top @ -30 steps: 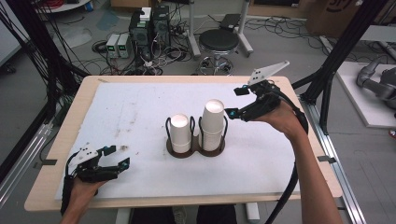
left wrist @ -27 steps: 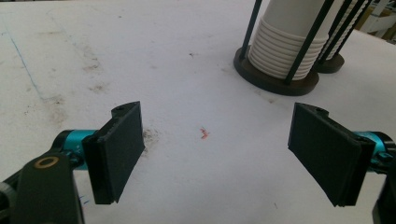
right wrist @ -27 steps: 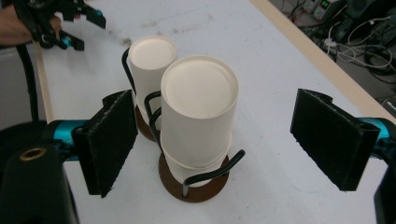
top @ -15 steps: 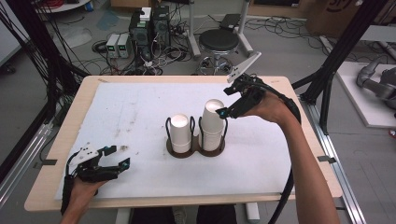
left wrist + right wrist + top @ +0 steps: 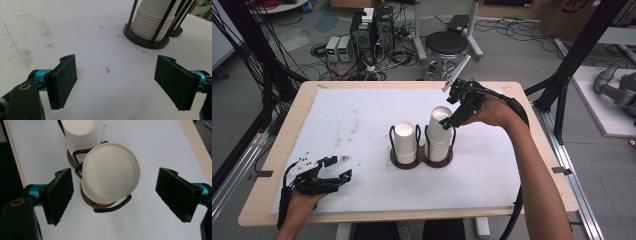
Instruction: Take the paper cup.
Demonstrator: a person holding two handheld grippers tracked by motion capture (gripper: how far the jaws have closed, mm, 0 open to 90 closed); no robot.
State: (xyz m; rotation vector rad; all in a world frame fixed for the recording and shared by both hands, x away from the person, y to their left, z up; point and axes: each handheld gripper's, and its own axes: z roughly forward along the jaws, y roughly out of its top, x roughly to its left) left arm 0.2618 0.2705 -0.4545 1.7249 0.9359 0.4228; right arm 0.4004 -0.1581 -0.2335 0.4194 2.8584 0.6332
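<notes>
Right gripper (image 5: 447, 123) has moved in from frame right and now sits over the taller cup stack (image 5: 439, 131) in the holder (image 5: 422, 159), centre of tabletop (image 5: 362, 120); jaws apart, straddling the top. Likely pick next. Left gripper (image 5: 334, 170) idle lower left, jaws apart.

The cups (image 5: 440, 131) are plain white, ribbed with faint rim lines where they stack, and stand in a black wire holder (image 5: 421, 159) with dark brown round bases. Both grippers, left (image 5: 115, 82) and right (image 5: 115, 195), have matte black pads on teal fittings. The mat (image 5: 362, 120) is white with brownish smudges and a small red mark (image 5: 108, 70), and the table (image 5: 307, 95) edge is pale wood.
</notes>
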